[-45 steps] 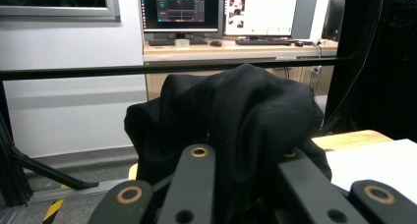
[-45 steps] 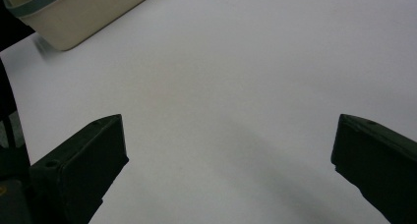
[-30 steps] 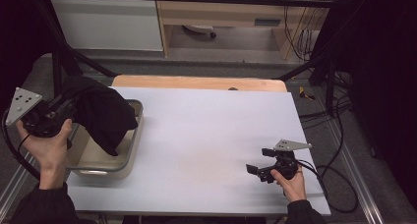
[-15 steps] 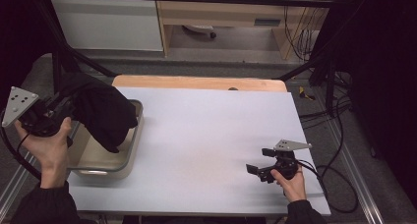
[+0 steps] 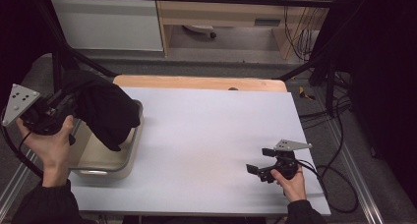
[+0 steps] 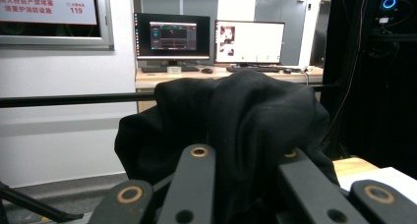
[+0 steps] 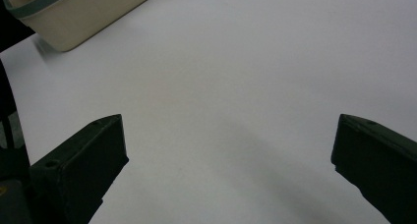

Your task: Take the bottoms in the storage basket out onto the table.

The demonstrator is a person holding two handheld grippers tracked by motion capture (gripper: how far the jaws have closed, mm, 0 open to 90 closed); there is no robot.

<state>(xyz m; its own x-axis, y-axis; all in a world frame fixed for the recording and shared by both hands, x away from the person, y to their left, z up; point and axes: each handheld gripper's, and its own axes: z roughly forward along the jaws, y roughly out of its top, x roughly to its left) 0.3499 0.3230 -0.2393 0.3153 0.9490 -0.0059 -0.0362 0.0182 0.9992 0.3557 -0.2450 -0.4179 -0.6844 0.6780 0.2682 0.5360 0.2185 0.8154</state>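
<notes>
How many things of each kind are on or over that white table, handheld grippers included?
Handheld grippers: 2, left gripper, right gripper
Black cloth: 1
Beige tub: 1
Total: 4

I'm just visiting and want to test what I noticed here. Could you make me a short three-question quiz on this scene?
1. True or false: the left gripper is clamped on the black cloth.
2. Where does the black cloth hang? A) flat on the white table top; B) lifted over the beige tub; C) under the right gripper.
3. Fill in: the right gripper, low over the white table top, has its jaws ____.

Key
1. True: in the left gripper view the cloth bunches between the jaws.
2. B: it droops over the tub at the table's left edge.
3. Open: the right gripper view shows them wide apart with bare table between.
</notes>
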